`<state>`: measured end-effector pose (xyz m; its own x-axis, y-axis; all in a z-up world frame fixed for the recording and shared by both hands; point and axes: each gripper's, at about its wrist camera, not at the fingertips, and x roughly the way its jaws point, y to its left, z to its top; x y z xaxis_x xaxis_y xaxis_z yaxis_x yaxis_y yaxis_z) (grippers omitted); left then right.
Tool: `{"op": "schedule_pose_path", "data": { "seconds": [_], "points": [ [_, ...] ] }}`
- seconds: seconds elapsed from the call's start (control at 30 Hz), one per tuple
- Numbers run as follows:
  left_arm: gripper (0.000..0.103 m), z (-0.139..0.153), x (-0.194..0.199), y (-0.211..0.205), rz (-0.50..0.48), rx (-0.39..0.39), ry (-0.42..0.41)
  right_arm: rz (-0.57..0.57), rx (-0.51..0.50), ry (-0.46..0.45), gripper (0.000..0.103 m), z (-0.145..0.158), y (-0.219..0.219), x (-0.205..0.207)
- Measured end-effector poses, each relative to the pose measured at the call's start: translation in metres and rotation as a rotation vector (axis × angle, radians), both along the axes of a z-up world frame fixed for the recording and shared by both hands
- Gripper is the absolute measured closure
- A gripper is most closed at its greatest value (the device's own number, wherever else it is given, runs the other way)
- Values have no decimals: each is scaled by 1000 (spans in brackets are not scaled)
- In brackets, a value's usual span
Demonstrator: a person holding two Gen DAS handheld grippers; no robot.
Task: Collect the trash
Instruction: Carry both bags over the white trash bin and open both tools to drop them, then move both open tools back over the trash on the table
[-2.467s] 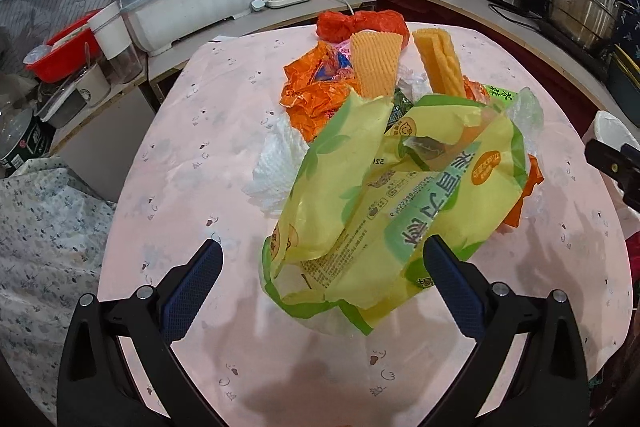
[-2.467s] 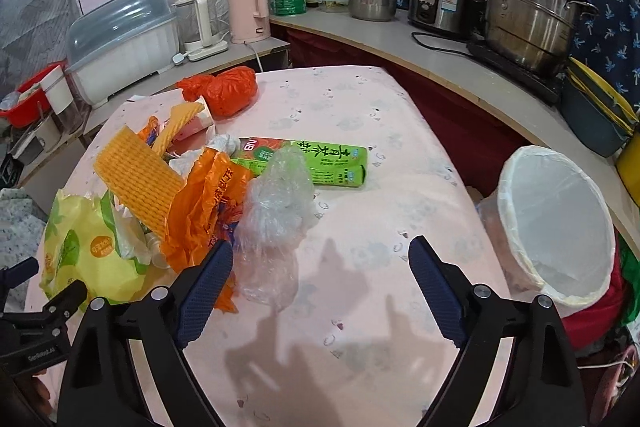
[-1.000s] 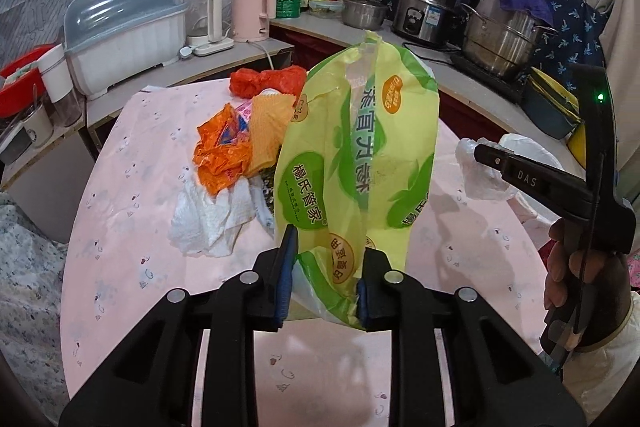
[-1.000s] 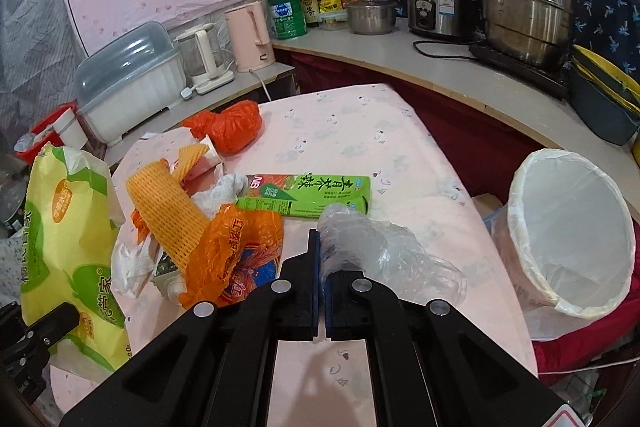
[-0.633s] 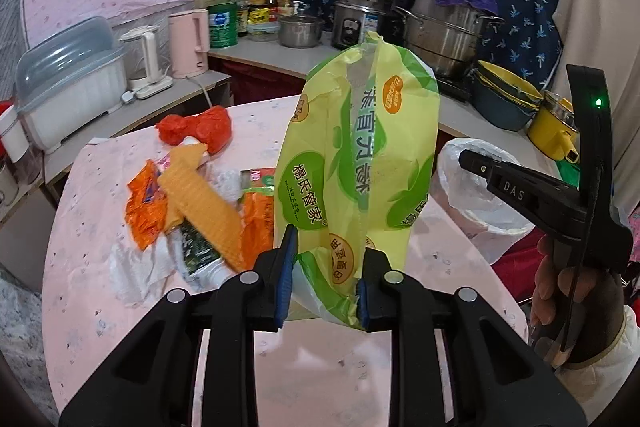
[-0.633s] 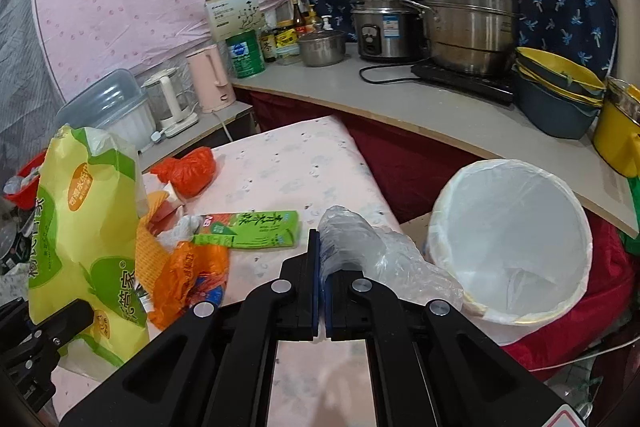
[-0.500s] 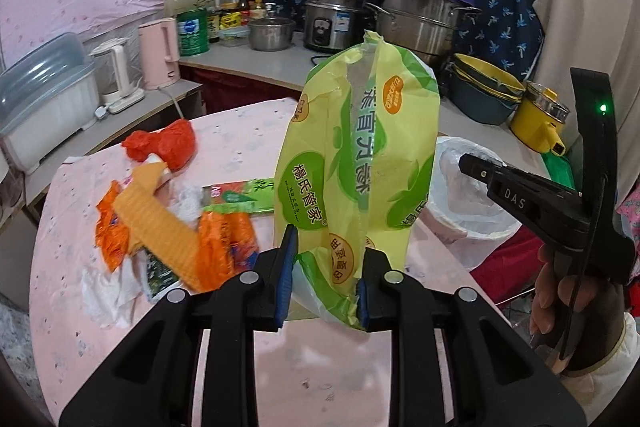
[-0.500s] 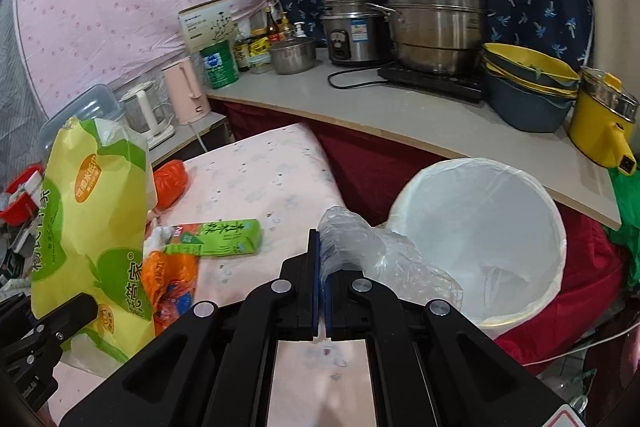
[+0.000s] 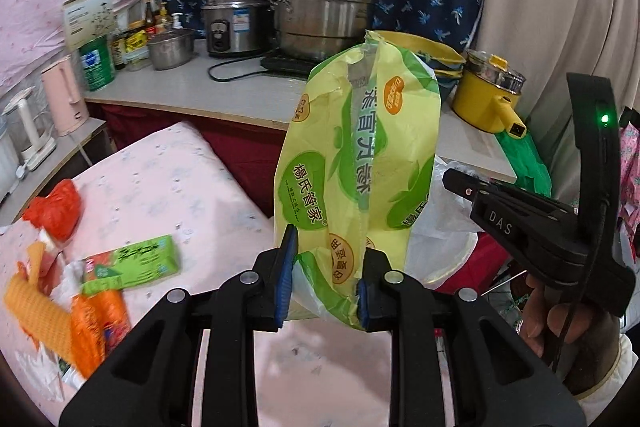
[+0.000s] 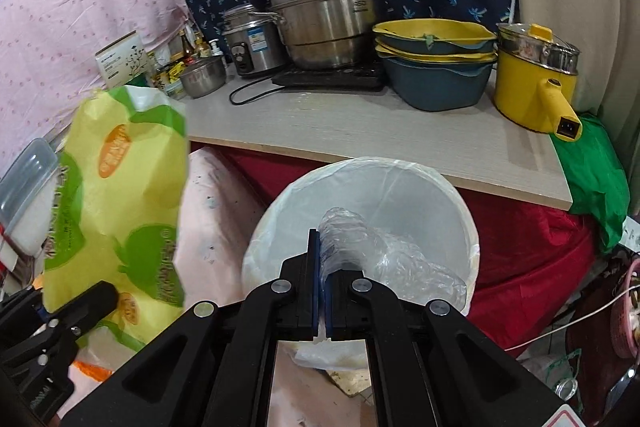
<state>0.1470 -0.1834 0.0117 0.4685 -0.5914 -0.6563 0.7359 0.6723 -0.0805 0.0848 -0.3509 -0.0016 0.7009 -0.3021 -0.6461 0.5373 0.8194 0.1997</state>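
Note:
My left gripper (image 9: pixel 323 277) is shut on a yellow-green plastic bag (image 9: pixel 360 163) and holds it upright in the air past the table's right edge; the bag also shows in the right wrist view (image 10: pixel 120 195). My right gripper (image 10: pixel 322 287) is shut on a crumpled clear plastic wrap (image 10: pixel 380 251) and holds it over the open mouth of the white-lined trash bin (image 10: pixel 280 211). The bin (image 9: pixel 444 247) is mostly hidden behind the bag in the left wrist view. The right gripper's body (image 9: pixel 532 227) is to the bag's right.
More trash lies on the pink table (image 9: pixel 168 183): a green carton (image 9: pixel 132 263), orange wrappers (image 9: pixel 96 323), a red bag (image 9: pixel 56 203). A counter (image 10: pixel 360 123) behind the bin carries pots, stacked bowls (image 10: pixel 436 67) and a yellow kettle (image 10: pixel 536 87).
Both grippers have swung right from the table toward the bin with their loads. The clear wrap now hangs over the bin's mouth. Both were open 2.5 s ago.

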Motion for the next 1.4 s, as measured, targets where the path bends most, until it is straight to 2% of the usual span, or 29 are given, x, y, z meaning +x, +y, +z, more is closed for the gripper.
{"op": "schedule_pose_path", "data": {
  "seconds": [0.33,0.43,0.47,0.5,0.57,0.63,0.83,1.23,1.4],
  "points": [
    [79,-26,23,-62,-38,45,44,-34,50,0,101,-18,-39,10],
    [74,-31,29,-73,-49,44,66,-39,55,-2,98,-19,-44,14],
    [65,-32,32,-75,-45,40,72,-47,49,-7,97,-18,-44,14],
    [48,-33,34,-76,-30,43,70,-49,44,-7,94,-17,-45,15],
    [32,-33,36,-78,5,43,56,-54,31,-13,88,-14,-45,16],
    [32,-32,37,-78,14,30,51,-56,24,-22,83,-11,-46,16],
    [32,-27,42,-69,35,17,45,-57,12,-35,78,-4,-44,18],
    [32,-6,46,-33,93,-22,17,-41,-7,-50,76,12,-31,21],
    [32,-1,50,-15,127,-31,14,-39,-20,-66,72,21,-21,19]
  ]
}}
